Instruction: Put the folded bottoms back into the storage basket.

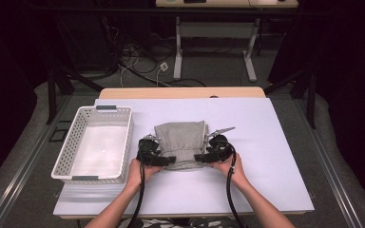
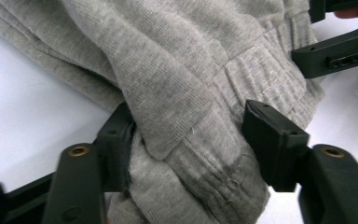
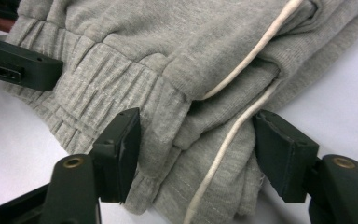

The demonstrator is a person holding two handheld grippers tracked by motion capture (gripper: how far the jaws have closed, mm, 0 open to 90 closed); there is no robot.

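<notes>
While folded, grey garment (image 1: 180, 142) lies between left tool (image 1: 160, 160), right tool (image 1: 208, 156).

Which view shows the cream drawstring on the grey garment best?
The right gripper view: the cream drawstring runs down across the grey garment, large and sharp, between that gripper's jaws. The left gripper view shows the garment's ribbed band, no cord that I can make out. In the high view the garment is too small to tell.

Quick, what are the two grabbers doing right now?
Left gripper: shut on the grey garment, pads pressing its folded edge.
Right gripper: garment between its jaws; grip cannot be told.
</notes>
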